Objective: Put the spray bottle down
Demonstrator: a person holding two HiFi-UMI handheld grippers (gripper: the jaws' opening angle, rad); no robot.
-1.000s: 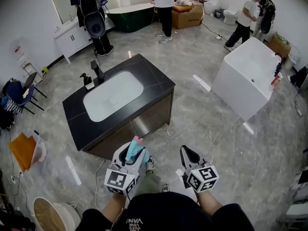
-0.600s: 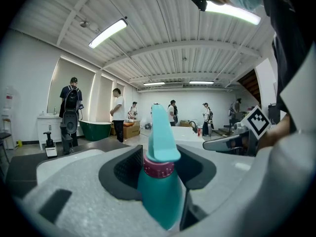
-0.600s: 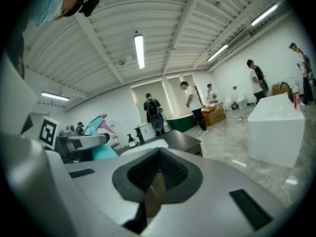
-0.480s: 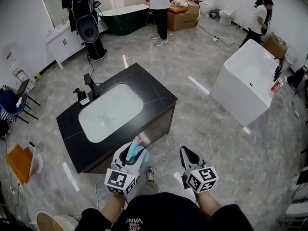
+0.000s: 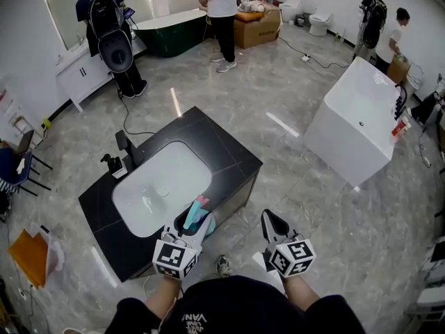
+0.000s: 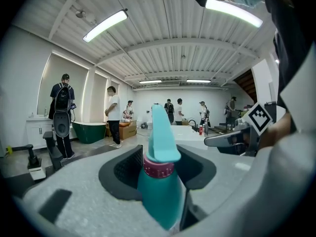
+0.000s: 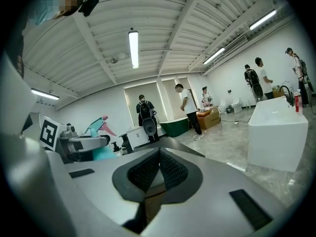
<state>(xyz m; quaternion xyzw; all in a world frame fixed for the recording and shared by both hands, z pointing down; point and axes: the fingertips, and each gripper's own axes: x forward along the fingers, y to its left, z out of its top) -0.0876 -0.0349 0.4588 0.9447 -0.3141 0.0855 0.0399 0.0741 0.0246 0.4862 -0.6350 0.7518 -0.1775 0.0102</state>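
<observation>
Teal spray bottle (image 5: 197,214) clamped in my left gripper (image 5: 195,221)
It has a teal body, a dark pink collar and a teal spray head with a pink tip. It stands roughly upright between my gripper's pads, gripped on the body below the collar. From my head view it shows against the near edge of the black counter (image 5: 233,152).

You stand closer to the black counter (image 5: 222,152) than a second ago; your left gripper (image 5: 189,227) and its spray bottle (image 5: 197,209) now overlap its near edge.
</observation>
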